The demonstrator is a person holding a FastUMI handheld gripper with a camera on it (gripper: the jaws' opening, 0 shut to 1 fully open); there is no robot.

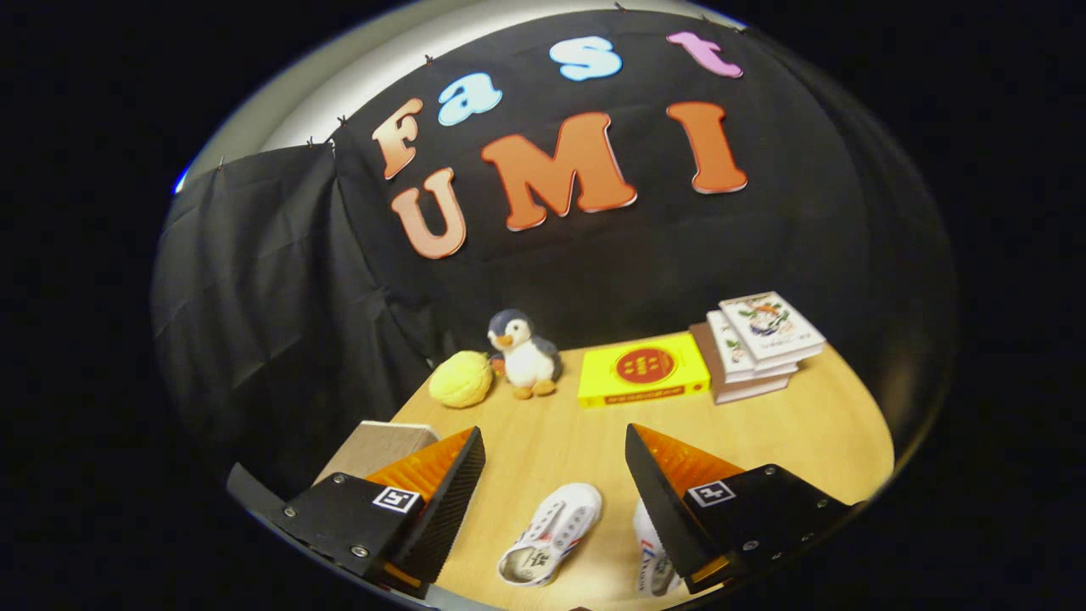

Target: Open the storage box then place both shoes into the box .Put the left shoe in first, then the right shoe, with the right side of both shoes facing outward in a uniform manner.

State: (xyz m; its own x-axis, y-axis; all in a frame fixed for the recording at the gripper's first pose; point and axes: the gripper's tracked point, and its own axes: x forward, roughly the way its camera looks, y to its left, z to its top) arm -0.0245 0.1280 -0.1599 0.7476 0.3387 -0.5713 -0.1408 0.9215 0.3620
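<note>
Down at the bottom of the frame, the hand-held gripper (556,462) has its two fingers spread wide apart, nothing between the pads, so it's empty and hovering above the wooden counter (814,424). Each finger has an orange wedge back and a black ribbed inner face, plus a little square marker on its black mount.

Between the fingers, low in the frame, a small white sneaker (551,533) lies on the counter, angled with its toe pointing up and to the right and its opening toward the bottom. It has white laces and some red and blue trim on the side. A second white shoe (652,552) sits just right of it, mostly hidden behind the right finger, so I can't really tell how it's turned.

At the lower left, peeking out behind the left finger, there's the corner of a beige storage box (377,445); whether it's open or closed, can't tell from here.

Further back, mid-frame along the far edge of the counter, going left to right: a yellow ball of yarn (461,378), a plush penguin (524,354) standing upright just beside it, a flat yellow box (643,370) with a red round emblem, and a stack of books (755,344) at the right.
</note>
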